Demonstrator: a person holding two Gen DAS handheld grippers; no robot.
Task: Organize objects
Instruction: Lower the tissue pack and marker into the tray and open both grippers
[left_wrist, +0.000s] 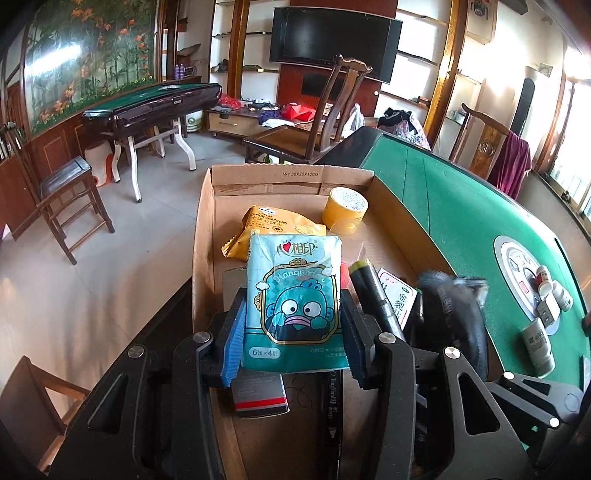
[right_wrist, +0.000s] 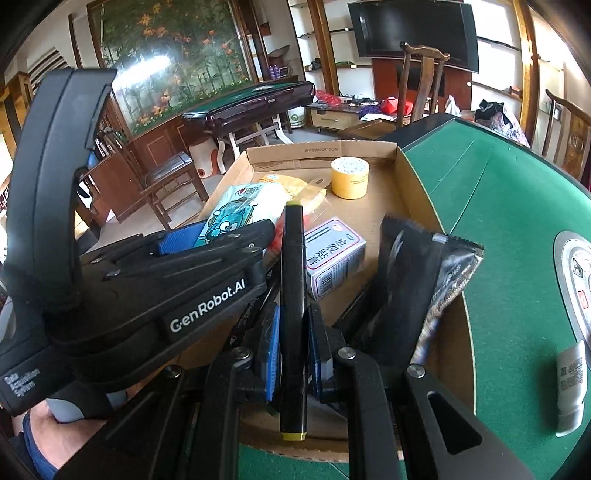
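Over the cardboard box (left_wrist: 207, 229) on the green table (left_wrist: 461, 221), your left gripper (left_wrist: 293, 332) pinches a teal tissue pack (left_wrist: 293, 291) upright between its pads, while your right gripper (right_wrist: 291, 354) clamps a black yellow-capped marker (right_wrist: 293, 295) beside a black snack wrapper (right_wrist: 436, 280).

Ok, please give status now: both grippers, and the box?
Left gripper shut on tissue pack. Right gripper shut on black marker. Both over cardboard box; black snack wrapper close right.
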